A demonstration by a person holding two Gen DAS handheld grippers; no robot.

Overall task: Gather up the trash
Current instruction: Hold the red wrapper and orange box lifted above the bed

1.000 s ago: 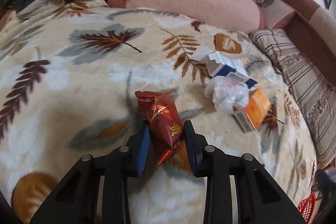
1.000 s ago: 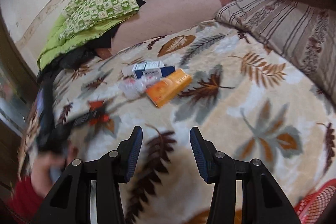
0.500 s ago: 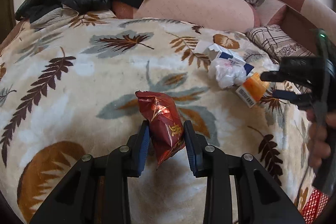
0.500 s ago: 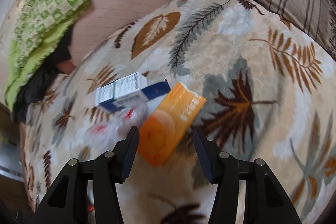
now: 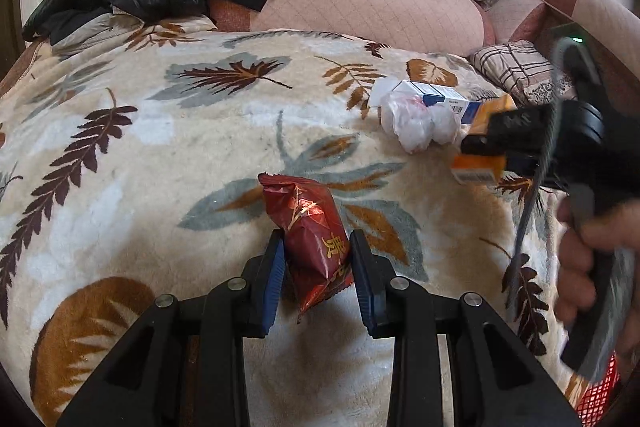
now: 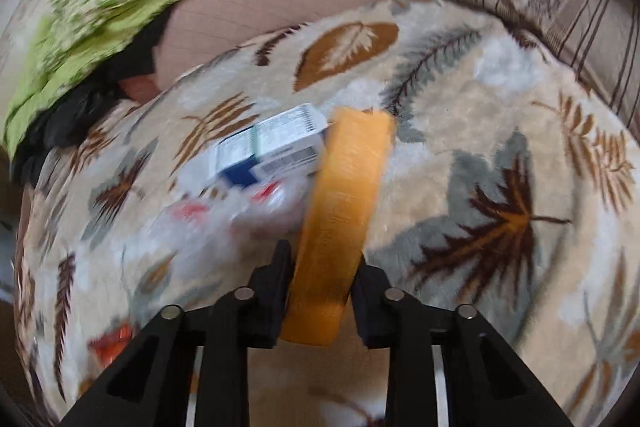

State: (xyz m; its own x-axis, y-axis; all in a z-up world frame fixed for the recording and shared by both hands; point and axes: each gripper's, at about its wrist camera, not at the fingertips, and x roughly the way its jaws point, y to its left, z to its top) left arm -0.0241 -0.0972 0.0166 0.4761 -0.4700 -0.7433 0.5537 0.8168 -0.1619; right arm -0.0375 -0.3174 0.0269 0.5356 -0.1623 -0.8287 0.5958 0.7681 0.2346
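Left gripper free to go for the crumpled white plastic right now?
Probably not. The left gripper is shut on the red snack wrapper, so it has no free grip. The crumpled white plastic lies uncovered, but the right gripper works close beside it.

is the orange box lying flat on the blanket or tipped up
Tipped up. The orange box stands on edge between the right gripper fingers, one narrow side facing the camera, leaning against the white and blue box.

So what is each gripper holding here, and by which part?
Left gripper: the red snack wrapper, pinched across its lower half. Right gripper: the orange box, jaws closed on its near end.
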